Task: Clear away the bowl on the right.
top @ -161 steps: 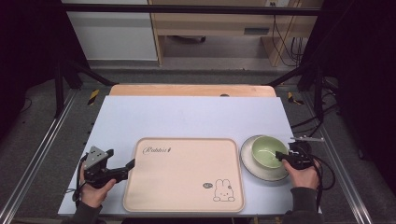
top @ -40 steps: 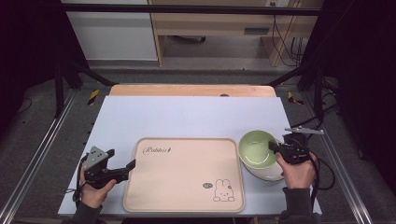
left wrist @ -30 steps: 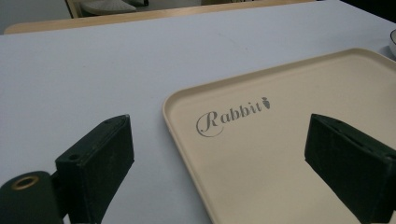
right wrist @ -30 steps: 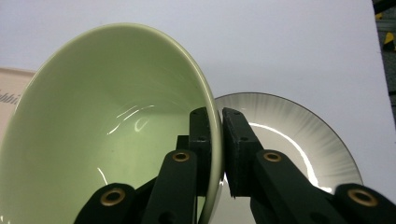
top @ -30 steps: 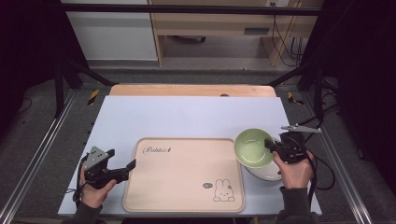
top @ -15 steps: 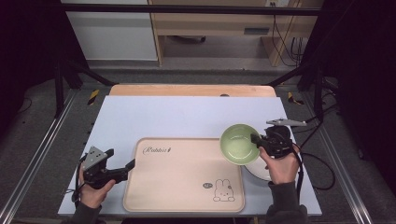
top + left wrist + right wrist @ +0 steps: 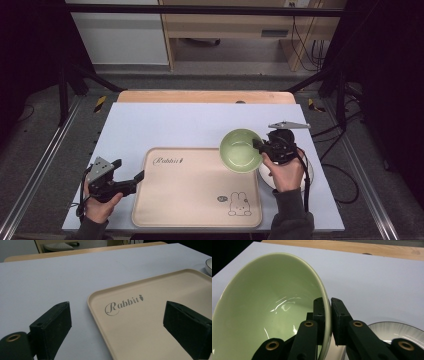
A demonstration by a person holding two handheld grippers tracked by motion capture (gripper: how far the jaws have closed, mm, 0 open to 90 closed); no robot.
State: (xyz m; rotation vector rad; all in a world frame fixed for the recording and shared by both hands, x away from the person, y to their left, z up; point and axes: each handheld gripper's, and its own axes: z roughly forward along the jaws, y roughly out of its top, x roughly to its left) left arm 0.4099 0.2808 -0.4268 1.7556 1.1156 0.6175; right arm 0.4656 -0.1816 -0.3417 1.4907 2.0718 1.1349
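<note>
A pale green bowl (image 7: 241, 150) hangs above the table, over the beige tray's right top corner. My right gripper (image 7: 259, 145) is shut on its rim; in the right gripper view the green bowl (image 7: 267, 310) has its rim pinched between the two black jaws of my right gripper (image 7: 327, 315). The beige tray (image 7: 190, 190) with "Rabbit" lettering and a rabbit drawing lies at the table's front middle. My left gripper (image 7: 137, 176) stands open at the tray's left edge; in the left gripper view my left gripper (image 7: 117, 322) has its jaws astride the corner of the beige tray (image 7: 150, 322).
A white plate (image 7: 306, 167) with a dark rim lies at the right, under my right hand, and the white plate (image 7: 397, 331) shows behind the jaws. The lilac table top (image 7: 170, 125) ends in a wooden strip (image 7: 200, 96) at the back. Black frame legs stand beside the table.
My right gripper has carried the green bowl up off the white plate and leftward, to the tray's right top corner. My left gripper has kept still.
</note>
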